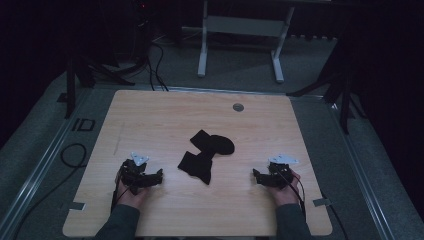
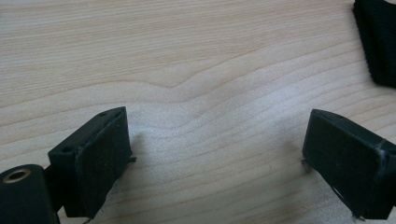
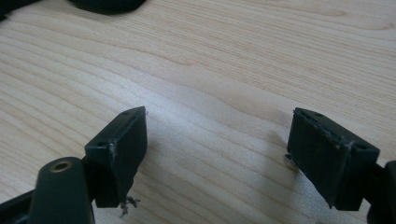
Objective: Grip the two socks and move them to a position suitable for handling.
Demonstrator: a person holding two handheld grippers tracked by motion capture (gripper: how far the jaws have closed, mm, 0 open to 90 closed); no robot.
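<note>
Both hands rest low on the worktop (image 1: 150, 115), left gripper (image 1: 161, 176) and right gripper (image 1: 255, 175) fingers spread apart, empty, flanking the black socks (image 1: 205, 155).

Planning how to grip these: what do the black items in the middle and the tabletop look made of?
The black socks look like soft knitted fabric, matte: limp, flat shapes, and fine ribbing in the left gripper view. The table looks like pale wood or wood-look laminate, smooth, with printed-looking grain lines.
</note>
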